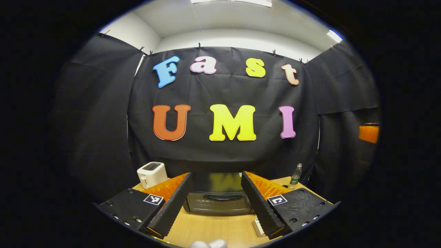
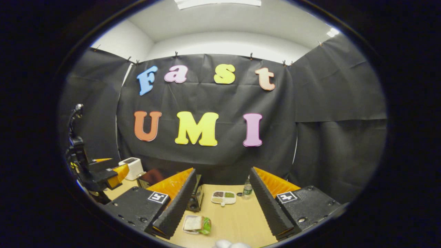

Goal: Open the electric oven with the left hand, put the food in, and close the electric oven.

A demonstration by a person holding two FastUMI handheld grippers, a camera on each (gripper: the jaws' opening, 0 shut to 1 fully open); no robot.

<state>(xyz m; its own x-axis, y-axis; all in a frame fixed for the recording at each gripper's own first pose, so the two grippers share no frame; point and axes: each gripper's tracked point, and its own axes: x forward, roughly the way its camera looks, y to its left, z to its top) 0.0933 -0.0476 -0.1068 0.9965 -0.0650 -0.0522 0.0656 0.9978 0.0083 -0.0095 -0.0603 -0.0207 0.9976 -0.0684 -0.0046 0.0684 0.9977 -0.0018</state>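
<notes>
I am holding my left gripper point(image 1: 215, 199) with its fingers spread wide apart, facing the shut oven point(image 1: 217, 195) on the wooden table point(image 1: 213, 229), while a white toaster point(image 1: 152, 174) is standing to its left and a water bottle point(image 1: 295, 175) to its right.

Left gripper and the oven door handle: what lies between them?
Bare wooden table, seen in the left gripper view. The left gripper has its jaws open, framing the closed oven; its handle is untouched.
</notes>
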